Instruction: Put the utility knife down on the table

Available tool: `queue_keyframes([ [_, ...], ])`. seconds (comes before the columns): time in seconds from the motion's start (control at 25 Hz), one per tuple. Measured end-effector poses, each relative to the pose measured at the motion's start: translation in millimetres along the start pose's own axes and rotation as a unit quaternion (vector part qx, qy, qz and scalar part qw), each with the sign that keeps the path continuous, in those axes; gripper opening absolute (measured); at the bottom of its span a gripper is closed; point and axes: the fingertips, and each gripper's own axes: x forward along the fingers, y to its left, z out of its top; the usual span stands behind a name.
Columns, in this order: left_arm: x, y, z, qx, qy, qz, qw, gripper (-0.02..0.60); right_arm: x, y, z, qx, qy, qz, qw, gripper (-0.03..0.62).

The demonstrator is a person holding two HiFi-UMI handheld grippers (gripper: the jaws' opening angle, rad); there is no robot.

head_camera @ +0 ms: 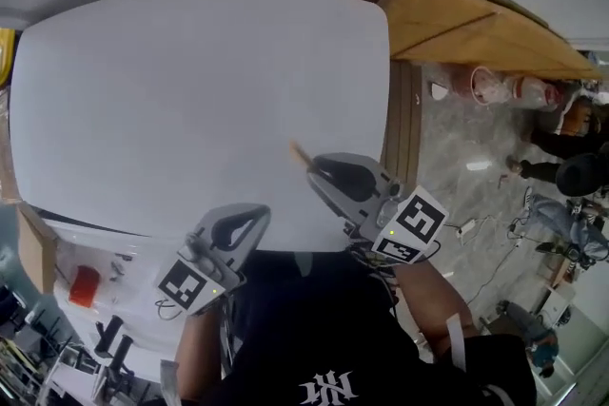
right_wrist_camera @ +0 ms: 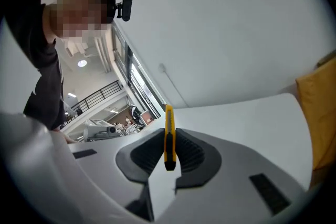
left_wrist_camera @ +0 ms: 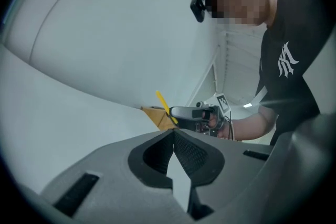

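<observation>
The yellow utility knife (right_wrist_camera: pixel 168 135) stands on edge between my right gripper's (right_wrist_camera: pixel 169 140) pads, which are shut on it. From the head view only its tip (head_camera: pixel 298 152) shows, poking out ahead of the right gripper (head_camera: pixel 319 168) over the near right part of the white table (head_camera: pixel 190 90). My left gripper (head_camera: pixel 252 219) hovers at the table's near edge, beside the right one. In its own view the left gripper (left_wrist_camera: pixel 173 136) is shut with nothing in it, and the knife (left_wrist_camera: pixel 164 104) and right gripper (left_wrist_camera: pixel 191 113) show beyond it.
A wooden board (head_camera: pixel 476 24) lies past the table's right edge. A white cart (head_camera: pixel 95 299) with a red item (head_camera: pixel 84 285) and a cardboard box (head_camera: pixel 33 247) stand at the lower left. Clutter and people (head_camera: pixel 571 166) fill the floor at right.
</observation>
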Motion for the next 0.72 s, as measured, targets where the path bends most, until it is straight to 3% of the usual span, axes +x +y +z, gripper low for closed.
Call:
queue_keyframes([
  [0.32, 11, 88, -30, 0.020, 0.022, -0.026, 0.9992, 0.006, 94, -68, -81, 0.004, 0.142, -0.050, 0.989, 0.055],
  [0.52, 11, 109, -28, 0.026, -0.007, -0.041, 0.9988, 0.006, 112, -91, -110, -0.085, 0.243, -0.101, 0.961, 0.055],
  [0.72, 10, 109, -34, 0.037, -0.009, -0.059, 0.9975, 0.005, 126, -91, -118, -0.160, 0.284, -0.117, 0.938, 0.055],
])
